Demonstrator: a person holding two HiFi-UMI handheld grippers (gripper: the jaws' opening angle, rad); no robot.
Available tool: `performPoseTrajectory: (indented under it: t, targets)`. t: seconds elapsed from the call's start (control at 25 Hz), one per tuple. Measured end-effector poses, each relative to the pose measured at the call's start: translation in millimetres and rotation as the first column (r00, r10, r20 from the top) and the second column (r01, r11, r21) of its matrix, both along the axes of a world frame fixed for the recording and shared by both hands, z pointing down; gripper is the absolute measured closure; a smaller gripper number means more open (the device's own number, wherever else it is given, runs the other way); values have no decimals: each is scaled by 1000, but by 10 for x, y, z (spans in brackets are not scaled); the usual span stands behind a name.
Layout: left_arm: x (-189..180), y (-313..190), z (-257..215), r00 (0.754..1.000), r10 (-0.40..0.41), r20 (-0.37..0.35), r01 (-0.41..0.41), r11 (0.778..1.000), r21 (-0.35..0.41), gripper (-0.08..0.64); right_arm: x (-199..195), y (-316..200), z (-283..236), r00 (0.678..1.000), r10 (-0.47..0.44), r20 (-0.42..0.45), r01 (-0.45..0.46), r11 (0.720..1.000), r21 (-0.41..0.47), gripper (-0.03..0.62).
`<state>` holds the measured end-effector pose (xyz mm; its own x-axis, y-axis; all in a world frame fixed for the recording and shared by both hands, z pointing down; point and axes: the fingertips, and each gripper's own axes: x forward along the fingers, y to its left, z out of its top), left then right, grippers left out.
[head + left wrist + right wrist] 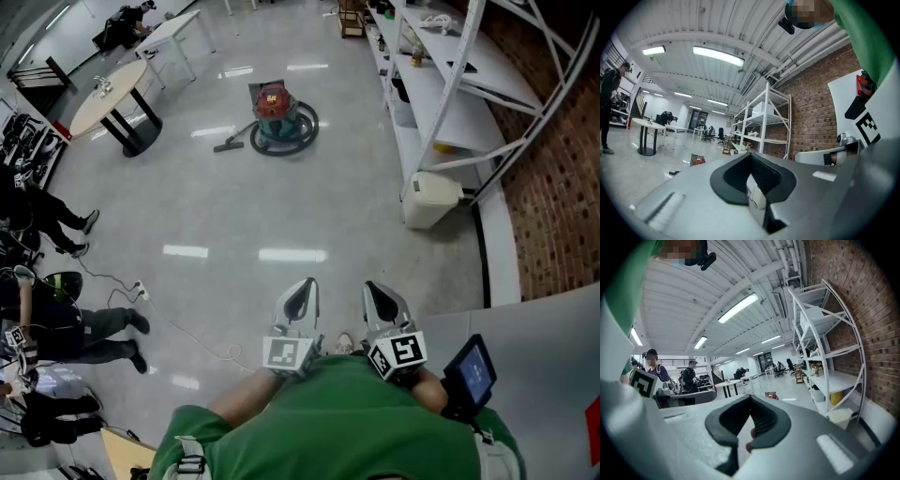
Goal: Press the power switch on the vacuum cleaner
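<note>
Two grippers [304, 287] [377, 290], apparently closed; one vacuum [278, 112]

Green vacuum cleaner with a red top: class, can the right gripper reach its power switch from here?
Probably not yet. The green, red-topped vacuum cleaner stands far across open floor; the right gripper is held by the person's body. Nothing blocks the way, so walking over comes first.

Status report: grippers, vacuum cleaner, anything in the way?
Left gripper and right gripper: jaws shut, empty. Vacuum cleaner far ahead, untouched. White bin off to the right, not on the line.
</note>
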<state>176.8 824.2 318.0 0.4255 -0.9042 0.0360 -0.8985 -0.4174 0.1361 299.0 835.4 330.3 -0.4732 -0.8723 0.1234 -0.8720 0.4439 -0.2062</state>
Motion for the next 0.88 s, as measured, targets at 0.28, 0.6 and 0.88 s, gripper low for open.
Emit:
performPoseTrajectory:
  t: [0.28,0.6,0.88]
  targets:
    - [131,5,-30,1000,-25,2,25,1000,-5,554,143,-29,-24,1000,-12,12,12,1000,4,592]
    - [358,-282,92,998,-37,40,39,999,-39,554,353,-337,59,999,-15,29,15,1000,-11,592]
    - [333,-667,101,999,-20,38,21,1000,-17,554,290,-711,47,1000,4,22,-4,1000,2,592]
